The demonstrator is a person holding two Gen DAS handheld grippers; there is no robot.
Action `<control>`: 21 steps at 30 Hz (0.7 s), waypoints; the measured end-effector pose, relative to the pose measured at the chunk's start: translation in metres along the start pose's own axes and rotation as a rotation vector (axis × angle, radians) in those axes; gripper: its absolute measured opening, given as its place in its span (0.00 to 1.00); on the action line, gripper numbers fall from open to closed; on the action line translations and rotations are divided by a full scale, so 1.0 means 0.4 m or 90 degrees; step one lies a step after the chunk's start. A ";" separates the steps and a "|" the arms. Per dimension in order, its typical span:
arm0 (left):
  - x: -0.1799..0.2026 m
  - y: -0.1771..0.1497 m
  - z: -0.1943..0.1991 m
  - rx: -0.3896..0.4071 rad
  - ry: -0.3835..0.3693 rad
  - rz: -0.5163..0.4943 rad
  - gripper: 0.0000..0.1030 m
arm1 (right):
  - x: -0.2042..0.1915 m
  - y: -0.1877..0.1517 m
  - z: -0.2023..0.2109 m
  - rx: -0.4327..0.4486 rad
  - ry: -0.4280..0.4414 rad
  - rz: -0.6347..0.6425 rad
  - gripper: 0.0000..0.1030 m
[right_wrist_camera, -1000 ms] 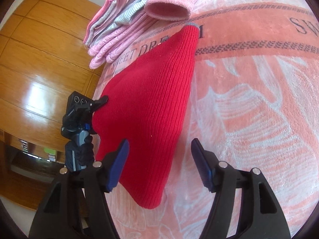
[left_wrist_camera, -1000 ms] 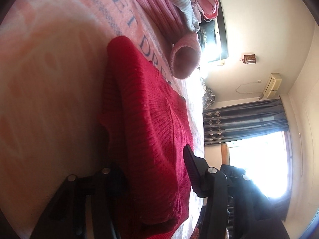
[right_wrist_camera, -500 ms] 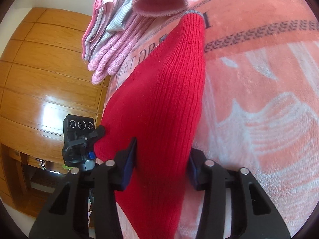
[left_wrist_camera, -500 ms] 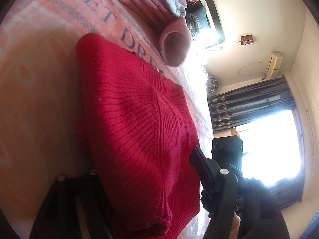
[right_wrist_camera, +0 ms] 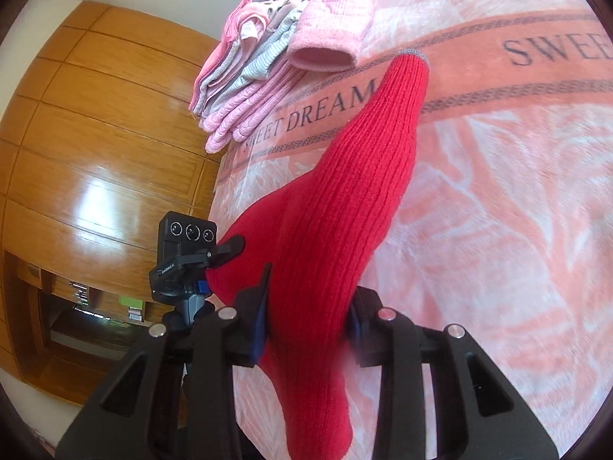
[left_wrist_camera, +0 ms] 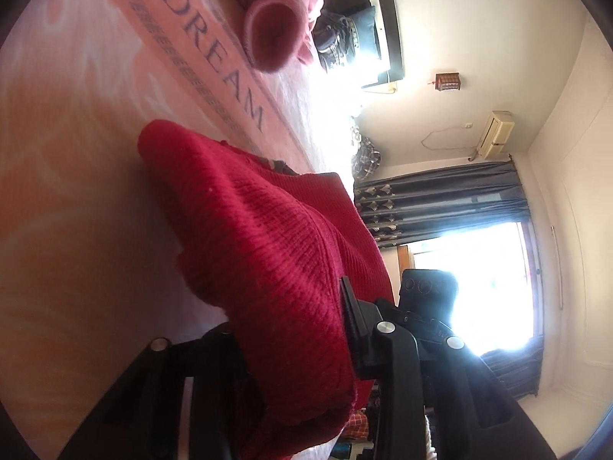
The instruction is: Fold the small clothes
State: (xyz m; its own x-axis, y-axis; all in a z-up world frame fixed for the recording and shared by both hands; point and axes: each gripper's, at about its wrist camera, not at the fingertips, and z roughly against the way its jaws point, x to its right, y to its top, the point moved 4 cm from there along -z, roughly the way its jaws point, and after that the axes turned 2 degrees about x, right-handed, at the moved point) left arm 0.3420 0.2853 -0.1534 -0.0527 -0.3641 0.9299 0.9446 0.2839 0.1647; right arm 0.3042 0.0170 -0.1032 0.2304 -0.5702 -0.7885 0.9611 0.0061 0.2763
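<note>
Red knit garment [right_wrist_camera: 345, 207] (partly lifted) over pink blanket [right_wrist_camera: 498, 199], both grippers' jaws clamped on it

left tongs [left_wrist_camera: 291, 329] clamped, right tongs [right_wrist_camera: 306, 306] clamped

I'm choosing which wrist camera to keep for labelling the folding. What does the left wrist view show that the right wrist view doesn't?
Only the left wrist view shows the window, dark curtains and wall air conditioner. Only the right wrist view shows the wooden wardrobe, the stack of folded clothes and the red garment's grey-trimmed cuff. Both show the red knit garment on the pink SWEET DREAM blanket, the pink sleeve opening, and each gripper, left gripper and right gripper, closed on red fabric.
</note>
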 end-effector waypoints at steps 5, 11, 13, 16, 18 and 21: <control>-0.024 -0.102 -0.135 -0.067 0.061 0.021 0.32 | 0.155 -0.100 0.065 -0.013 -0.048 -0.060 0.32; -0.032 -0.125 -0.140 -0.061 0.069 -0.028 0.38 | 0.261 -0.136 0.034 -0.019 -0.030 -0.087 0.42; -0.020 -0.130 -0.134 -0.062 0.078 -0.047 0.41 | 0.255 -0.136 0.042 -0.017 -0.025 -0.077 0.47; 0.003 -0.149 -0.109 -0.070 0.106 -0.067 0.50 | 0.236 -0.145 0.062 -0.010 -0.016 -0.066 0.60; 0.023 -0.169 -0.086 -0.067 0.146 -0.105 0.56 | 0.233 -0.170 0.091 -0.004 -0.005 -0.064 0.64; 0.040 -0.215 -0.038 -0.042 0.195 -0.153 0.60 | 0.235 -0.221 0.119 -0.006 0.000 -0.060 0.64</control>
State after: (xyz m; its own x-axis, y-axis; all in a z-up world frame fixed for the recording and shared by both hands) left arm 0.2646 0.2415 -0.1576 -0.1855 -0.6642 0.7242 0.9364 0.1039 0.3351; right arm 0.2336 -0.0763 -0.1756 0.1384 -0.5683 -0.8111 0.9799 -0.0403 0.1954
